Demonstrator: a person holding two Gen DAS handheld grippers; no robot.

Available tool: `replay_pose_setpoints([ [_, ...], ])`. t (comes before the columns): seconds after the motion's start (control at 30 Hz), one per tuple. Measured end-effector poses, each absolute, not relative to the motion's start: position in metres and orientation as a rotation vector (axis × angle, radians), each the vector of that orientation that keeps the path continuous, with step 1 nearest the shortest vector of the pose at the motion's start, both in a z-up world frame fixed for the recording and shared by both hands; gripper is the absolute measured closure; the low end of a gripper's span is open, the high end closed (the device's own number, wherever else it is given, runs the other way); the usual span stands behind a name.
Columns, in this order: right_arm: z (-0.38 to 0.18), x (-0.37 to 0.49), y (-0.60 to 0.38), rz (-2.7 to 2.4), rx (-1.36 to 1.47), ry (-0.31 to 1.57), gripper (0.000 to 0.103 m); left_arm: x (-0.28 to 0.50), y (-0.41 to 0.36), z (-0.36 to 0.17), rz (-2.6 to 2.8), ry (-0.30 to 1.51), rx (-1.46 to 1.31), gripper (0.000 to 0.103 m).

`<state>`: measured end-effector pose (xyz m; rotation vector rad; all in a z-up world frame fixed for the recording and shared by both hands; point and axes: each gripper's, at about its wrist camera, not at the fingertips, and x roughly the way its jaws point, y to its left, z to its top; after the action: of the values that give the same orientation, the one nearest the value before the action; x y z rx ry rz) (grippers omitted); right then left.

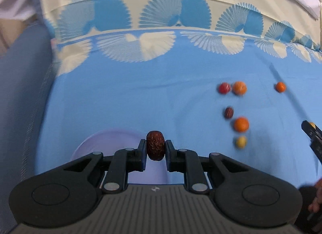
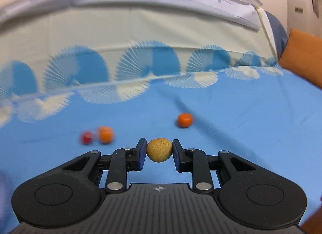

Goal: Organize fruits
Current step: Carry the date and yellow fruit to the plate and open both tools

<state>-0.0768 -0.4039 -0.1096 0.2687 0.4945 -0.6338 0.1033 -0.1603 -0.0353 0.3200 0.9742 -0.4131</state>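
Observation:
My left gripper (image 1: 155,148) is shut on a wrinkled dark red date (image 1: 155,145) and holds it above the rim of a pale lilac bowl (image 1: 96,143). My right gripper (image 2: 159,149) is shut on a speckled yellow fruit (image 2: 159,149) above the blue cloth. Loose on the cloth in the left wrist view lie a red fruit (image 1: 224,88), three oranges (image 1: 239,88) (image 1: 280,87) (image 1: 241,124), a second date (image 1: 228,112) and a yellow fruit (image 1: 240,142). The right wrist view shows an orange (image 2: 185,120), another orange (image 2: 105,134) and a red fruit (image 2: 86,137).
The right gripper's finger (image 1: 313,135) shows at the right edge of the left wrist view. A blue cloth with fan print (image 1: 140,93) covers the surface. A cream sheet (image 2: 140,32) lies beyond it, and an orange cushion (image 2: 303,52) stands at the far right.

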Motion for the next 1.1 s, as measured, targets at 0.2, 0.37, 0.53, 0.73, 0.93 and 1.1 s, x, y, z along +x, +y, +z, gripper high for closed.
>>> replay_pose_setpoints([
  [0.2,-0.07,-0.136,-0.331,-0.448,0.355,0.548,0.074,0.039,-0.086,-0.012,-0.342,0.973,0.321,0.083],
  [0.37,-0.051,-0.156,-0.264,-0.251,0.329,0.602,0.074,-0.006,-0.034,-0.003,-0.311,0.97,0.281,0.083],
  [0.53,-0.028,-0.168,-0.203,-0.129,0.14,0.539,0.074,-0.041,-0.001,-0.003,-0.289,0.958,0.24,0.083],
  [0.73,-0.017,-0.18,-0.172,-0.091,0.056,0.519,0.074,-0.057,0.018,0.006,-0.308,0.917,0.198,0.083],
  [0.93,-0.012,-0.193,-0.156,-0.096,0.011,0.512,0.074,-0.065,0.023,0.008,-0.335,0.904,0.18,0.083],
  [1.1,-0.009,-0.191,-0.149,-0.09,-0.023,0.515,0.074,-0.063,0.03,0.011,-0.327,0.893,0.157,0.083],
])
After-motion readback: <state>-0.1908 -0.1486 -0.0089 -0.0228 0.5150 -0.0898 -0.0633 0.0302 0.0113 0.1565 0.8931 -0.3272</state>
